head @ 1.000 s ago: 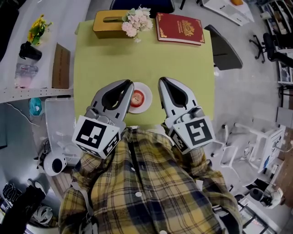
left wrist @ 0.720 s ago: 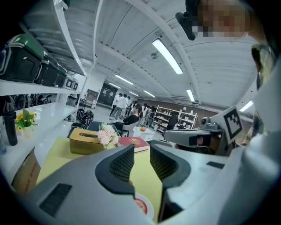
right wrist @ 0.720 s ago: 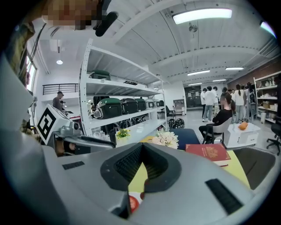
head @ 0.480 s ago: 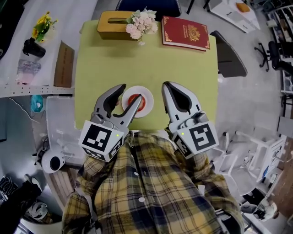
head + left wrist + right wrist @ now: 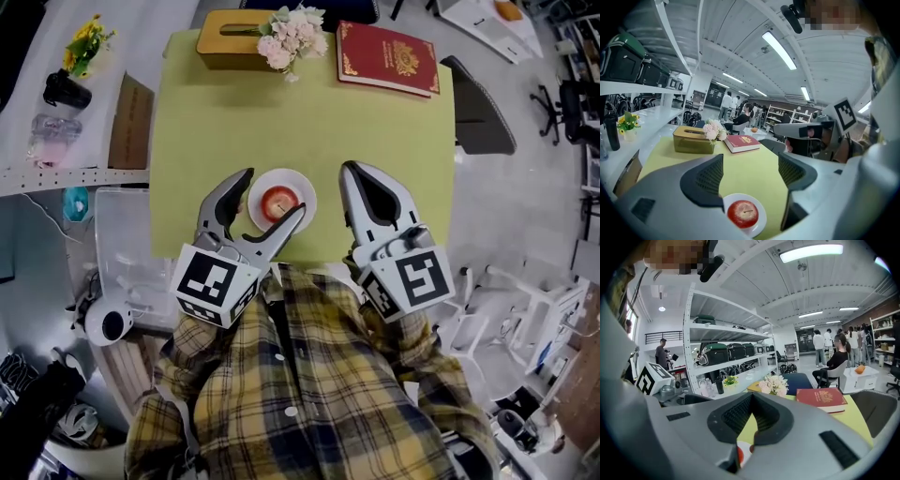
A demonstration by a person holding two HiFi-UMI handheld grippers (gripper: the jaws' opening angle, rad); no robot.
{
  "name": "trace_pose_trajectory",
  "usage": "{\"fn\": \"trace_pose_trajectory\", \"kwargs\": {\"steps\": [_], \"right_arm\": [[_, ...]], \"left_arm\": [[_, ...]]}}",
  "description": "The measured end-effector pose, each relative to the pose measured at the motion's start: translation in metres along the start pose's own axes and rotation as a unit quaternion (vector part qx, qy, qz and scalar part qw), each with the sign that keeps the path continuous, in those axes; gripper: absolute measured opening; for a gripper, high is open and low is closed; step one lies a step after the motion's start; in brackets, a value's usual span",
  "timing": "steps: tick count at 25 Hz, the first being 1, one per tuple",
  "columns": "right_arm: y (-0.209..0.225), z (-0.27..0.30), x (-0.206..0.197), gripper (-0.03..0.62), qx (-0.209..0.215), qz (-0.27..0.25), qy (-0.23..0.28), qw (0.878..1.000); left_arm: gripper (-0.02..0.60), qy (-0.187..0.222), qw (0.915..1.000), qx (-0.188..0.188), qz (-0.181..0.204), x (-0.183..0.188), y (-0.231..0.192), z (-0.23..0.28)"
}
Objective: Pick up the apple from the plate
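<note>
A red apple [image 5: 278, 201] [image 5: 743, 213] lies on a small white plate [image 5: 282, 173] [image 5: 760, 221] near the front edge of the yellow-green table [image 5: 375, 131]. My left gripper [image 5: 275, 192] [image 5: 751, 174] hangs just above and before the plate. Its jaws are opening and stand wide, one finger on each side of the plate, touching nothing. In the left gripper view the apple shows low between them. My right gripper [image 5: 361, 174] [image 5: 752, 440] is shut and empty, right of the plate. A sliver of the apple [image 5: 740, 454] shows under its fingers.
At the table's far edge stand a tan tissue box [image 5: 230, 39] with pale flowers [image 5: 292, 36] and a red book [image 5: 389, 58]. A dark chair [image 5: 483, 108] is at the right. A white bench [image 5: 56, 112] with a bottle and yellow flowers runs along the left.
The left gripper's jaws went from shut to wide open, and it sank toward the plate, so its fingers now flank the apple. The right gripper shifted a little and stayed shut.
</note>
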State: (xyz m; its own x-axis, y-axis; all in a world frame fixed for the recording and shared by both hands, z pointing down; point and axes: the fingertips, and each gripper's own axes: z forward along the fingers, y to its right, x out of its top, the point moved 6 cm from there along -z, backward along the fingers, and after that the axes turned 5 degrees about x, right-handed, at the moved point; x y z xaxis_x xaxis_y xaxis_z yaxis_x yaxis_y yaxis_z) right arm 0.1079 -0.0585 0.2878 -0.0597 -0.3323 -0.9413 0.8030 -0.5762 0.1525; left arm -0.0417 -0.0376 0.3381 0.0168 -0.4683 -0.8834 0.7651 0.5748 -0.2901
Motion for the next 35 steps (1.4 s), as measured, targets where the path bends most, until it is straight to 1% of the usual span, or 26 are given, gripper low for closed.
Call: {"fn": "trace_pose_trajectory", "kwargs": {"steps": [4,10,18,21,25,26,30,31,35], "right_arm": [[0.005,-0.001,-0.006,-0.005,-0.004,0.007,-0.005,1.0],[0.014,0.004,-0.02,-0.005,-0.003,0.017,-0.015,1.0],[0.021,0.015,-0.041,-0.005,0.003,0.031,-0.034,0.999],[0.022,0.017,-0.047,-0.005,0.005,0.035,-0.038,0.999],[0.023,0.02,-0.053,-0.005,0.007,0.038,-0.041,0.998],[0.023,0.021,-0.055,-0.005,0.007,0.039,-0.042,0.998],[0.021,0.022,-0.061,-0.005,0.011,0.042,-0.047,0.998],[0.02,0.022,-0.063,-0.005,0.012,0.043,-0.048,0.998],[0.019,0.02,-0.07,-0.005,0.014,0.047,-0.053,0.997]], "left_arm": [[0.359,-0.017,0.9999,0.002,-0.001,-0.015,0.002,0.007],[0.359,-0.043,0.9988,0.014,0.019,-0.043,-0.002,0.021],[0.36,-0.076,0.9965,0.024,0.027,-0.082,-0.007,0.034],[0.371,-0.08,0.9961,0.026,0.024,-0.093,-0.007,0.037],[0.371,-0.085,0.9957,0.03,0.021,-0.105,-0.007,0.039],[0.382,-0.088,0.9954,0.03,0.024,-0.107,-0.007,0.039],[0.387,-0.092,0.9945,0.031,0.039,-0.117,-0.004,0.043],[0.431,-0.091,0.9944,0.033,0.043,-0.119,-0.004,0.044],[0.434,-0.091,0.9936,0.042,0.052,-0.129,-0.004,0.048]]}}
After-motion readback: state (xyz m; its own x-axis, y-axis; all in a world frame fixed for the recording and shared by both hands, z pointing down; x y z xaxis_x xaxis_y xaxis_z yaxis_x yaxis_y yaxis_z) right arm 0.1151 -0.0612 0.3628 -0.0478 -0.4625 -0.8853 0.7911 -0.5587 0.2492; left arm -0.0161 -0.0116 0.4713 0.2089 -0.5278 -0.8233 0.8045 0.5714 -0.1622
